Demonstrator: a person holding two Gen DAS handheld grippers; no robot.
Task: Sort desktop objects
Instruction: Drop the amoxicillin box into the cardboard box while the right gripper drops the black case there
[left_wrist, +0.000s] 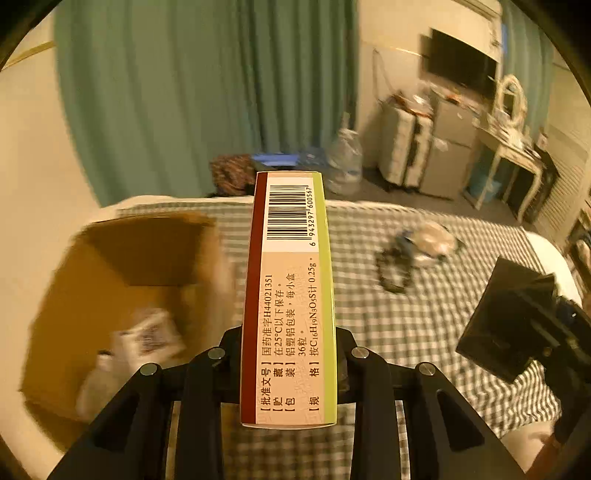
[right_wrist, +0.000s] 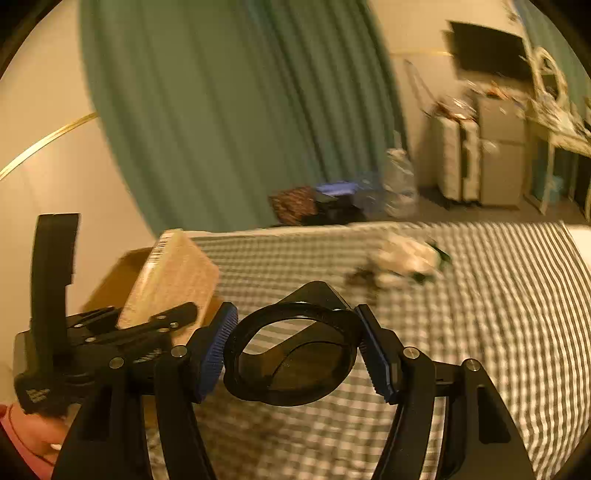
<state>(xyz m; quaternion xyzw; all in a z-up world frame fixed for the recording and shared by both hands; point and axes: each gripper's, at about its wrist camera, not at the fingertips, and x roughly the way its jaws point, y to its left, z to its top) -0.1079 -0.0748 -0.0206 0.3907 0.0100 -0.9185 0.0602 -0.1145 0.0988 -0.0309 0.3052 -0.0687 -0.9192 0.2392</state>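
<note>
A checked bedspread (left_wrist: 406, 332) holds a carton (left_wrist: 110, 280). Beside it, the left gripper (left_wrist: 290, 354) clamps a box (left_wrist: 290, 295); the right gripper (right_wrist: 295, 354) pinches sunglasses (right_wrist: 291, 358). Haste could twist either loose.

Open checked bedspread (left_wrist: 424, 314) ahead; cardboard box (left_wrist: 122, 280) blocks the left.

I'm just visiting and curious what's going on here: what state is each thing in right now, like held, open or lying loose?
Left gripper: shut on medicine box.
Medicine box: held up, barcode side showing.
Right gripper: shut on sunglasses.
Sunglasses: held, lifted off the bed.
Cardboard box: open, some items inside.
Checked bedspread: spread flat, small blurred pile lying loose on it.
</note>
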